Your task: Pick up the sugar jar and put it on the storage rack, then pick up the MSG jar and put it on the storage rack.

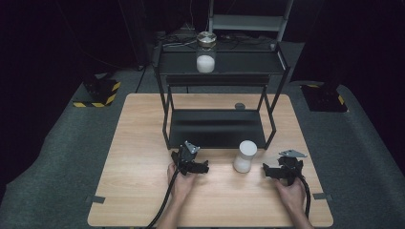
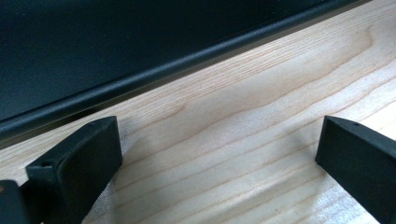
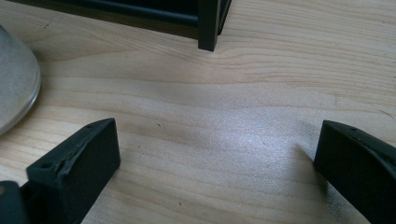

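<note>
- Left gripper (image 1: 191, 162): low over the table (image 1: 143, 143), just in front of the black rack (image 1: 215, 129). Jaws wide apart, nothing betw. them; in the left gripper view bare wood lies betw. the jaws and the rack's bottom edge (image 2: 140, 79) runs across just ahead.
- Right gripper (image 1: 282, 168): near the table's front right, held in the person's right hand (image 1: 292, 193). Jaws also spread wide, empty; the right gripper view has plain wood betw. them.
- White jar (image 1: 244, 156): stands upright on the table betw. the two grippers, closer to the right one, just in front of the rack's front right leg (image 1: 269, 138). Neither gripper touches it. In the right gripper view a pale rounded shape (image 3: 16, 88) at the left edge is prob. this jar, and the rack leg (image 3: 208, 25) stands ahead.
- Second jar (image 1: 206, 51): on the rack's top shelf, metal lid, white contents in lower part, upright, well apart from both grippers.
- Small dark round item (image 1: 239, 106) on the table behind the rack; too small to tell what it is.
- Left hand (image 1: 181, 183) holds the left gripper from below; cable trails toward the front edge.
</note>
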Available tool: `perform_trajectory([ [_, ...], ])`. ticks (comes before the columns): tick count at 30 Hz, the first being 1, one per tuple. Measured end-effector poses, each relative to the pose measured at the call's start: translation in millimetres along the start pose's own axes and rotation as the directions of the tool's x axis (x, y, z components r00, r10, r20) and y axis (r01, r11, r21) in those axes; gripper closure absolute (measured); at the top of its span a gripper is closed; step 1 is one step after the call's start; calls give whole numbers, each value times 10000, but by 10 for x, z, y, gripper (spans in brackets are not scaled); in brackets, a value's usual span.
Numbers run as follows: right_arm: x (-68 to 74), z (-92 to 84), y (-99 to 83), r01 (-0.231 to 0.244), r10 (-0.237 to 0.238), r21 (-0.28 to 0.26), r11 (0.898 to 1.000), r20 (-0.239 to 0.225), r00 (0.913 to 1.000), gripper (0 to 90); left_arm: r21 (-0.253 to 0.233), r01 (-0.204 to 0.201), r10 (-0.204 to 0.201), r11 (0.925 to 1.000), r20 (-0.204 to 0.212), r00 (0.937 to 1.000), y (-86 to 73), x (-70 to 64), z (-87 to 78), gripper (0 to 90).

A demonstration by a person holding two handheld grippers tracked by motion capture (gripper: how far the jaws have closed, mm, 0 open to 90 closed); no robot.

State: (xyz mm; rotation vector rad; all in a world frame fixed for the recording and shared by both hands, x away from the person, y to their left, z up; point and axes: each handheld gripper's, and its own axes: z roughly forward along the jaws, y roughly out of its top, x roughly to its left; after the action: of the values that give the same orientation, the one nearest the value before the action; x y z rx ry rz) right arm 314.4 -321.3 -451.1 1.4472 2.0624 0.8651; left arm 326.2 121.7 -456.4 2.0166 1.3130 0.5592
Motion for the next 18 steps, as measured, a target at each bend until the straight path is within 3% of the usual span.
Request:
perform_trajectory([
  [18, 31, -6, -6, -92, 92, -4, 10000, 121, 9999, 0, -8, 3, -3, 10000, 2, 10000, -1, 0, 1, 2],
])
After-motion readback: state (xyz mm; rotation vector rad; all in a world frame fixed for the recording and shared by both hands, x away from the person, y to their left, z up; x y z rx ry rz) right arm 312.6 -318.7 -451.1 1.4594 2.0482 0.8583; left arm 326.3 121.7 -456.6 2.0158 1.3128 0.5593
